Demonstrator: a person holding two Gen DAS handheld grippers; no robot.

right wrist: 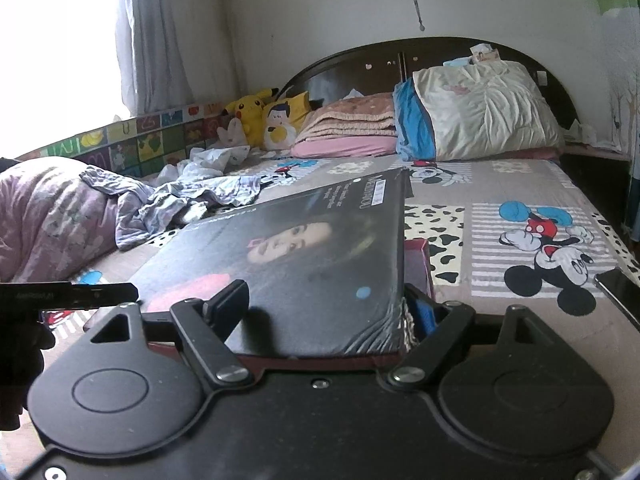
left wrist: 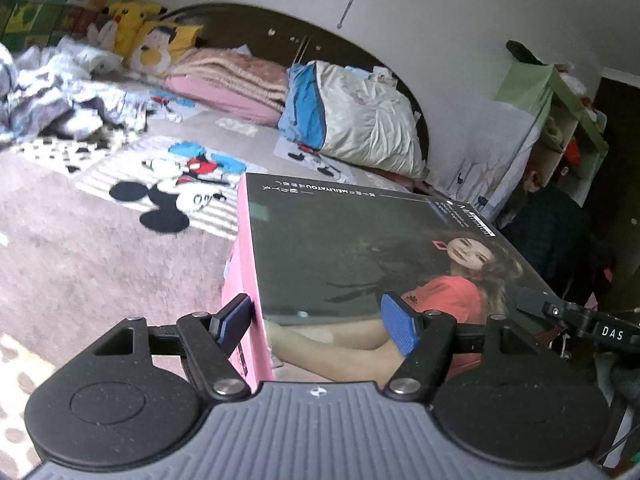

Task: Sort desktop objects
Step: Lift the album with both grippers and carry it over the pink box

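A flat box (left wrist: 360, 248) with a dark lid showing a girl in red and a pink side wall hangs above the bed. My left gripper (left wrist: 318, 308) is shut on its near corner, one pad on the pink side and the blue pad (left wrist: 400, 324) on the lid face. In the right wrist view the same box (right wrist: 312, 248) fills the middle, with my right gripper (right wrist: 328, 292) shut on its near end. A dark red inner tray (right wrist: 418, 256) shows under the lid's right edge. Each gripper shows in the other's view: the right gripper (left wrist: 560, 312), the left gripper (right wrist: 72, 292).
Below lies a bed (right wrist: 520, 184) with a cartoon mouse sheet. Pillows (right wrist: 480, 112), a folded pink blanket (right wrist: 348, 128) and yellow plush toys (right wrist: 256, 116) sit by the dark headboard. Crumpled bedding (right wrist: 60, 208) lies left. A dark phone (right wrist: 620, 288) rests at the bed's right edge.
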